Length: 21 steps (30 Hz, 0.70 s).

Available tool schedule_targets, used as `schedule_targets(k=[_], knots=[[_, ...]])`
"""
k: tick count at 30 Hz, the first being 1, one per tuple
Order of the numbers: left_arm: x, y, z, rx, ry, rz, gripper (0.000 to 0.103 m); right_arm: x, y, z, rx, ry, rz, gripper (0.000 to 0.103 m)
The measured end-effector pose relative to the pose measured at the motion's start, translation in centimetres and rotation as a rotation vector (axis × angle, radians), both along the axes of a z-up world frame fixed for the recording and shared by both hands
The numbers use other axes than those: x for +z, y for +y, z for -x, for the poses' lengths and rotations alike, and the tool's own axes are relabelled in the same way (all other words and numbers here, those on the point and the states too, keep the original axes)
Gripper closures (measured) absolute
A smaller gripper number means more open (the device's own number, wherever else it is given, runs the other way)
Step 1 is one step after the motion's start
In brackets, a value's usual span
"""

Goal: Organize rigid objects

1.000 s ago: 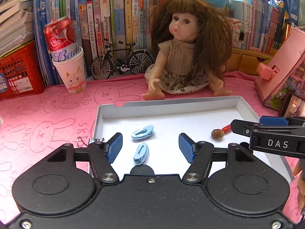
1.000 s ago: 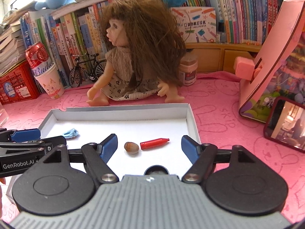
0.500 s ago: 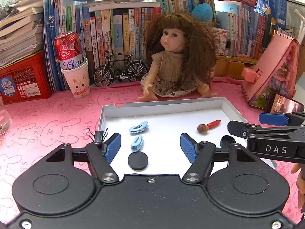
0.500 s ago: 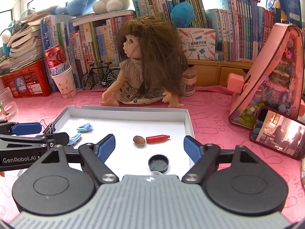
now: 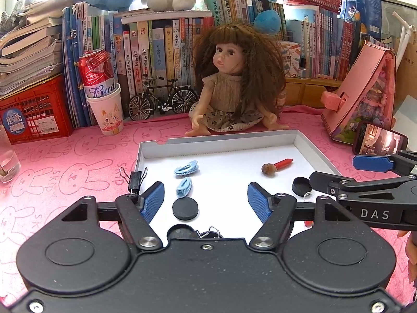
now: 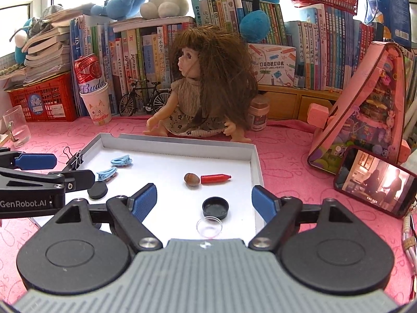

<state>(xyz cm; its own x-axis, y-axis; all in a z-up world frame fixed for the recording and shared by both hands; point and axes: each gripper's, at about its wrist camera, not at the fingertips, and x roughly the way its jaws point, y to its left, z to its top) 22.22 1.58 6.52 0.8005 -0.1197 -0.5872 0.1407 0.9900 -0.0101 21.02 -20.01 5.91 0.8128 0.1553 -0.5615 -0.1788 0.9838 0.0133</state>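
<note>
A white shallow box (image 5: 234,137) (image 6: 256,164) lies on the pink mat. In it are two light blue hair clips (image 5: 186,168) (image 6: 121,161), a black disc (image 5: 185,209) (image 6: 97,190), a brown nut (image 5: 268,168) (image 6: 192,178), a red crayon (image 5: 284,163) (image 6: 215,178), a black cap (image 5: 301,185) (image 6: 215,206) and a clear round lid (image 6: 209,226). A black binder clip (image 5: 134,180) (image 6: 74,160) sits on the box's left rim. My left gripper (image 5: 206,202) is open and empty above the box's near left part. My right gripper (image 6: 204,203) is open and empty above the near right part.
A doll (image 5: 234,83) (image 6: 206,86) sits behind the box. A cup with a can (image 5: 104,99), a model bicycle (image 5: 163,99), a red crate (image 5: 34,109) and books line the back. A pink toy case (image 6: 370,104) and a phone (image 6: 374,181) are to the right. A glass (image 6: 15,127) stands far left.
Both grippers have pulled back and up from the box, so more of it shows. The black disc, the black cap and the clear lid have come into view. Both stay open.
</note>
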Motion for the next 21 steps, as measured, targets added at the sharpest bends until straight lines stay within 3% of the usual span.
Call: schedule_targets(k=[21], knots=[[-1.6,-0.1,5.6,0.008,-0.072,0.003,0.032,-1.5,-1.7,4.0,-0.062,-0.05,-0.062,0.012]])
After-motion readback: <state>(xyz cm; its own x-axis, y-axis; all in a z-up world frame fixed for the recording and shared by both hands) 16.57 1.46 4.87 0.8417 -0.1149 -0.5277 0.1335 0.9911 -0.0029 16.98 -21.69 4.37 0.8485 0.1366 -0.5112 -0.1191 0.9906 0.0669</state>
